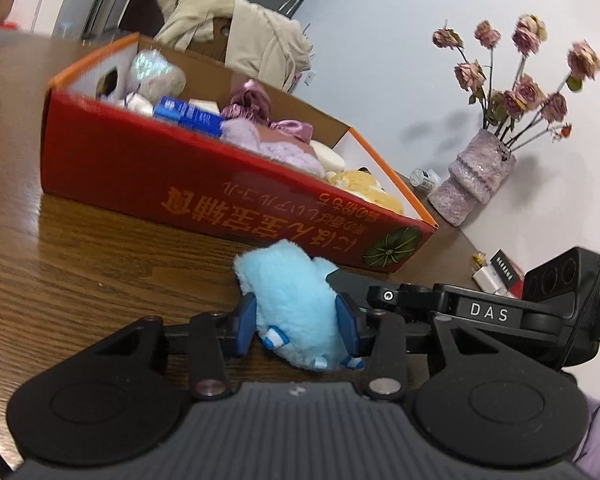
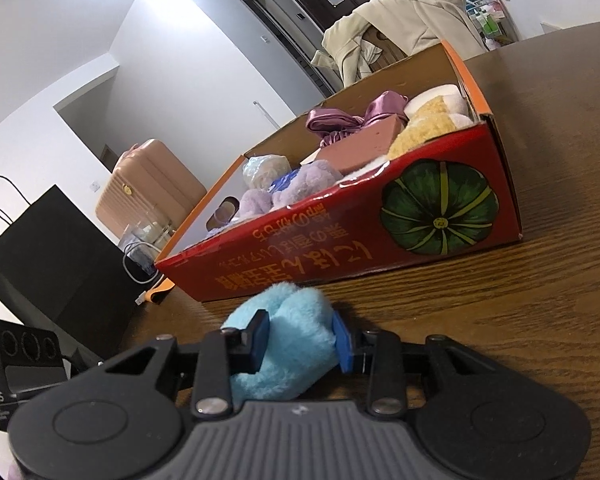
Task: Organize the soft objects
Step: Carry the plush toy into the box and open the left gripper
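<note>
Both tongs were clamped on one blue plush toy point(image 1: 292, 304), the left tongs point(image 1: 296, 320) pinching one end and the right tongs point(image 2: 302, 340) the other, probably so the floppy thing would not sag. It sat low over the wooden surface point(image 1: 80, 264), just in front of the red box point(image 1: 204, 184) already holding other soft items, likely its destination.

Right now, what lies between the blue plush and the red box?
Only bare wooden table separates the blue plush from the red box; both wrist views show it.
</note>
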Available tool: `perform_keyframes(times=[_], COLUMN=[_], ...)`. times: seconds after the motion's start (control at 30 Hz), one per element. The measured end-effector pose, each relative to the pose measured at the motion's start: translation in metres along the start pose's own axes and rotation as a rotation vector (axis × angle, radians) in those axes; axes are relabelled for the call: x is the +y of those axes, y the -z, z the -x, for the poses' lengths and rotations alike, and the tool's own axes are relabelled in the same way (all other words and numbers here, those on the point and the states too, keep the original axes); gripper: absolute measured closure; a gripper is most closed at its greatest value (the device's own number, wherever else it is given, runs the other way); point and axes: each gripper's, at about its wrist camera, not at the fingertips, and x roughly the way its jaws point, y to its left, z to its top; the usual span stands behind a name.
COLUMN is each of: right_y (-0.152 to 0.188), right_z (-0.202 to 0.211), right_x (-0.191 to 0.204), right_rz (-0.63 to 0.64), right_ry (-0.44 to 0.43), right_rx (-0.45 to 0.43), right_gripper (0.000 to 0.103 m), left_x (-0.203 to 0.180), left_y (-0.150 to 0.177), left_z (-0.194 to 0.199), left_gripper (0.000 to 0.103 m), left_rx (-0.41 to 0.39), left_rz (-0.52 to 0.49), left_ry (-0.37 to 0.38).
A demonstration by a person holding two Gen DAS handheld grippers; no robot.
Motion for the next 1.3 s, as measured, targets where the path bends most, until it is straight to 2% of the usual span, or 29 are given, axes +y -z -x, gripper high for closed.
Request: perform_keyframes(times=[0.1, 0.3, 0.43, 0.53, 0.77, 0.9, 1.0, 1.07, 1.13, 1.2, 1.27, 1.3], right_y=[0.005, 0.024, 0.013, -0.008, -0.079, -0.114, -0.121, -0.113, -0.103, -0.097, -0.094, -0.093], right_z=[0.012, 0.053, 0.056, 0.050, -0.020, -0.079, -0.119, -0.139, -0.150, -0.157, -0.161, -0.162], right_x=[0.018, 0.076, 0.098, 0.111, 0.127, 0.121, 0.107, 0.103, 0.104, 0.105, 0.109, 0.112], right_rz=[0.004, 0.085, 0.122, 0.160, 0.184, 0.173, 0.133, 0.132, 0.185, 0.222, 0.253, 0.283], right_ry=[0.010, 0.005, -0.005, 0.001, 0.046, 0.092, 0.118, 0.129, 0.154, 0.185, 0.220, 0.235], right_rx=[0.006, -0.095, -0.125, -0.150, -0.117, -0.075, 0.007, 0.063, 0.070, 0.053, 0.037, 0.035], right_gripper=[0.077, 0.077, 0.077, 0.077, 0.077, 0.077, 0.079, 0.083, 0.082, 0.081, 0.079, 0.078], left_x=[-0.015, -0.025, -0.024, -0.017, 0.030, 0.064, 0.086, 0.091, 0.093, 0.089, 0.084, 0.082], left_y=[0.007, 0.014, -0.005, -0.038, -0.126, -0.162, -0.166, -0.158, -0.152, -0.148, -0.146, -0.144], left_z=[0.029, 0.088, 0.101, 0.099, 0.058, 0.020, -0.005, -0.006, -0.001, 0.001, -0.004, -0.008], left_gripper=[0.065, 0.065, 0.066, 0.066, 0.067, 0.067, 0.066, 0.064, 0.064, 0.070, 0.087, 0.088], left_rx=[-0.044, -0.151, -0.179, -0.187, -0.137, -0.069, 0.028, 0.010, -0.028, -0.076, -0.073, -0.057], left_rz=[-0.044, -0.059, -0.070, -0.084, -0.065, -0.035, -0.054, -0.102, -0.142, -0.191, -0.243, -0.258], left_ry=[-0.024, 0.002, 0.018, 0.036, -0.001, -0.047, -0.126, -0.160, -0.141, -0.176, -0.197, -0.189])
